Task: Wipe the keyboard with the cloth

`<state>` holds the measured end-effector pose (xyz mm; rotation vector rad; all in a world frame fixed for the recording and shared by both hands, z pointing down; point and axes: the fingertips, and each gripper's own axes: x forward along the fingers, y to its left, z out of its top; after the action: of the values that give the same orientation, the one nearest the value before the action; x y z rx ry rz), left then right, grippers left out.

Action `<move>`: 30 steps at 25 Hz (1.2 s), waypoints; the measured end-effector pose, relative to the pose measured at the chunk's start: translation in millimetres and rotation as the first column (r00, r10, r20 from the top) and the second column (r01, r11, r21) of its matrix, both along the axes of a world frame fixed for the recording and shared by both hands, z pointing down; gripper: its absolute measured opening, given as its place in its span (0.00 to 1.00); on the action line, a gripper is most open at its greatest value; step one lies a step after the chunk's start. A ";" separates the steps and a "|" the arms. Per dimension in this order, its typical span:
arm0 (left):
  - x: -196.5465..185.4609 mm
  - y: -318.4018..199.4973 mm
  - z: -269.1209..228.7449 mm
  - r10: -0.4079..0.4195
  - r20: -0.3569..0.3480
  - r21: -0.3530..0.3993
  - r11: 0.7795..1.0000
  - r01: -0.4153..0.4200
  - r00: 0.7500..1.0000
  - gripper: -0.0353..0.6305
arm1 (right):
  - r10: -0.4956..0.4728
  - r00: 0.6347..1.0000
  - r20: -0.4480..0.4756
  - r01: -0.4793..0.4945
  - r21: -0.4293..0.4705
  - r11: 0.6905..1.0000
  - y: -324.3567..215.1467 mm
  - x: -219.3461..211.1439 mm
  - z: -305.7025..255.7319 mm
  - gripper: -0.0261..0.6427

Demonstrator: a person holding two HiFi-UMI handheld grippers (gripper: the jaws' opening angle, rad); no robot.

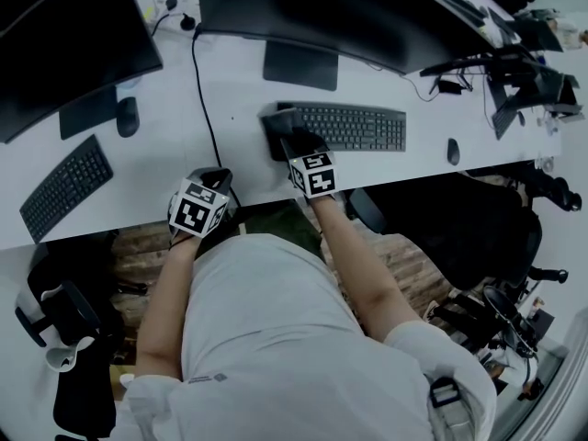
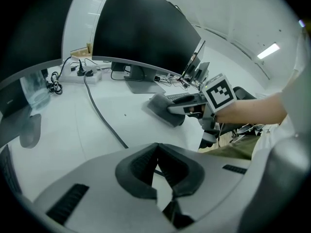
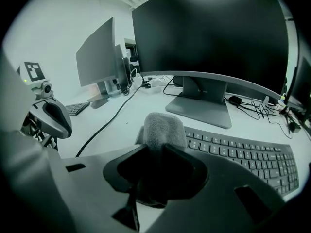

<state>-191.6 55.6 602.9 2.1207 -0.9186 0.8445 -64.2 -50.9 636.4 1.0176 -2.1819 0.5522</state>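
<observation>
The right gripper (image 3: 155,165) has its two jaws pinched on a wad of grey fleecy cloth (image 3: 163,126); the cloth sits on the left end of the black flat keyboard (image 3: 243,154), covering its left edge and what seem to be the first columns of keys. The left gripper (image 2: 158,150) hangs to the left of the keyboard and nearer the person, at the desk's front edge; its pads are pressed together at the tips with nothing between them.

As a judgement, the wipe is at or near its start: the cloth is in contact at one end only, and the long run of keys to the right of it, out to the number block, lies uncovered; no dust or marks can be made out, so nothing shows which keys are already clean. What appears left is to draw the cloth across the rows towards the right end.

The keyboard lies on a white, smooth desk top (image 1: 248,81); behind it stands the grey base of a wide, dark curved monitor (image 1: 322,7); a black cable (image 1: 204,99) runs across the desk to its left; a small dark mouse (image 1: 453,152) rests to its right; a second black keyboard (image 1: 64,186) lies far to its left. Below the desk's front edge are dark office chairs (image 1: 478,228) and a wood-patterned floor (image 1: 147,246).
</observation>
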 end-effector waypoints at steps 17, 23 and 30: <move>1.0 -30.3 -17.6 -0.015 -0.003 0.030 0.999 0.015 1.000 0.05 | 0.041 0.998 0.043 -0.041 0.000 0.999 -76.6 -13.2 -10.6 0.22; 11.6 -56.2 -43.0 -0.015 -0.025 0.100 0.995 0.017 1.000 0.05 | 0.066 0.989 0.131 -0.069 0.020 0.997 -84.2 -5.9 -40.7 0.21; 30.7 -96.4 -97.6 -0.016 -0.101 0.258 0.965 0.041 0.995 0.05 | 0.114 0.956 0.271 -0.137 0.068 0.988 -75.4 22.0 -99.3 0.20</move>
<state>-161.0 -40.8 505.4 2.3431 -1.0537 0.6264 -42.2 -126.3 537.0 1.1935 -2.4045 0.6932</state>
